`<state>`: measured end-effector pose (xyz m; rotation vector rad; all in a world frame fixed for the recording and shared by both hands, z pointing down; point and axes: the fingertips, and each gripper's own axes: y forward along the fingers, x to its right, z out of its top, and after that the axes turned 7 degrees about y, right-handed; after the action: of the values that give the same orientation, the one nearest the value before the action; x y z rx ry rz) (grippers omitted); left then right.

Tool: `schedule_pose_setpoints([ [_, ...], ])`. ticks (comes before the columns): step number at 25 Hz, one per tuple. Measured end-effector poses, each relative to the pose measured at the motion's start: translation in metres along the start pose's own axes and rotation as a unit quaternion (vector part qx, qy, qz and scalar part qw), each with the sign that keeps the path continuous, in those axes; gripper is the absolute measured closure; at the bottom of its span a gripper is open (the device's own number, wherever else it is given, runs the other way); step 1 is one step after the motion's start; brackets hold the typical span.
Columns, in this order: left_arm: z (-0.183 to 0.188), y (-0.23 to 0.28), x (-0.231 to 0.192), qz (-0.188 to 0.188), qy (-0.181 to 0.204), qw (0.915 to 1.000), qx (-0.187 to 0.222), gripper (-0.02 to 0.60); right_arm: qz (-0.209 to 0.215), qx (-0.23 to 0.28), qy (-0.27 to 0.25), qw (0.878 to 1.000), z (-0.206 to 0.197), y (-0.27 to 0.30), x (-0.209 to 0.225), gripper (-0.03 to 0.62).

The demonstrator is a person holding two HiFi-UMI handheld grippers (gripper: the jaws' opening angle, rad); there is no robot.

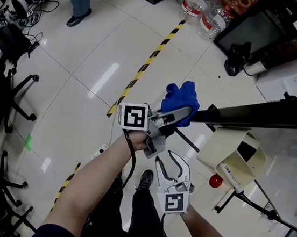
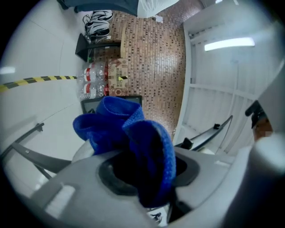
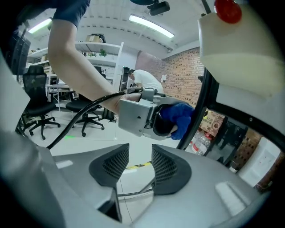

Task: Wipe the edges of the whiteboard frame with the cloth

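In the head view, the blue cloth (image 1: 181, 100) is clamped in the closed left gripper (image 1: 181, 116) at the left end of the whiteboard frame (image 1: 268, 116). The frame's dark top edge runs off to the right, so a wipe would likely be drawn that way. The right gripper (image 1: 172, 165) is held lower.

In the left gripper view, the cloth (image 2: 133, 142) is seen bunched between the jaws.

In the right gripper view, that gripper's jaws are parted with nothing between them.
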<state>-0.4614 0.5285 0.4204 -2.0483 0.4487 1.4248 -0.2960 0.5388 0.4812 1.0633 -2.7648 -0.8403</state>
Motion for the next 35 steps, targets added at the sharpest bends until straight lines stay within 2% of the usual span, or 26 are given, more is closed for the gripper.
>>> schedule_pose_setpoints([
  [8, 0.006, 0.007, 0.05, -0.027, -0.006, 0.9996, -0.002, 0.43, -0.002, 0.0, -0.028, 1.0, 0.03, -0.019, -0.009, 0.433],
  [12, 0.009, 0.015, 0.082, -0.046, 0.013, 0.9988, 0.007, 0.428, 0.007, 0.0, -0.048, 0.999, 0.052, -0.029, -0.013, 0.439],
  [15, 0.013, 0.011, 0.083, -0.033, 0.023, 0.9992, 0.007, 0.428, 0.013, 0.002, -0.074, 0.997, 0.071, -0.036, -0.016, 0.444],
  [18, 0.035, -0.001, 0.09, -0.012, 0.024, 0.9996, 0.012, 0.428, 0.004, 0.012, -0.085, 0.996, 0.09, -0.044, -0.011, 0.447],
  [21, 0.041, 0.015, 0.112, -0.039, 0.056, 0.9975, -0.017, 0.428, -0.023, 0.014, -0.075, 0.997, 0.095, -0.051, 0.002, 0.448],
  [23, 0.028, 0.03, 0.113, -0.032, 0.08, 0.9948, -0.053, 0.427, -0.04, 0.01, -0.066, 0.997, 0.095, -0.058, 0.01, 0.448],
  [25, 0.021, 0.037, 0.114, -0.019, 0.086, 0.9938, -0.069, 0.427, -0.051, 0.01, -0.064, 0.997, 0.099, -0.067, 0.013, 0.448],
  [30, 0.021, 0.041, 0.131, -0.024, 0.1, 0.9905, -0.092, 0.426, -0.054, 0.022, -0.093, 0.994, 0.118, -0.083, 0.008, 0.468],
  [35, 0.035, 0.043, 0.16, -0.059, 0.088, 0.9913, -0.078, 0.426, -0.066, 0.052, -0.101, 0.991, 0.152, -0.096, 0.006, 0.468],
])
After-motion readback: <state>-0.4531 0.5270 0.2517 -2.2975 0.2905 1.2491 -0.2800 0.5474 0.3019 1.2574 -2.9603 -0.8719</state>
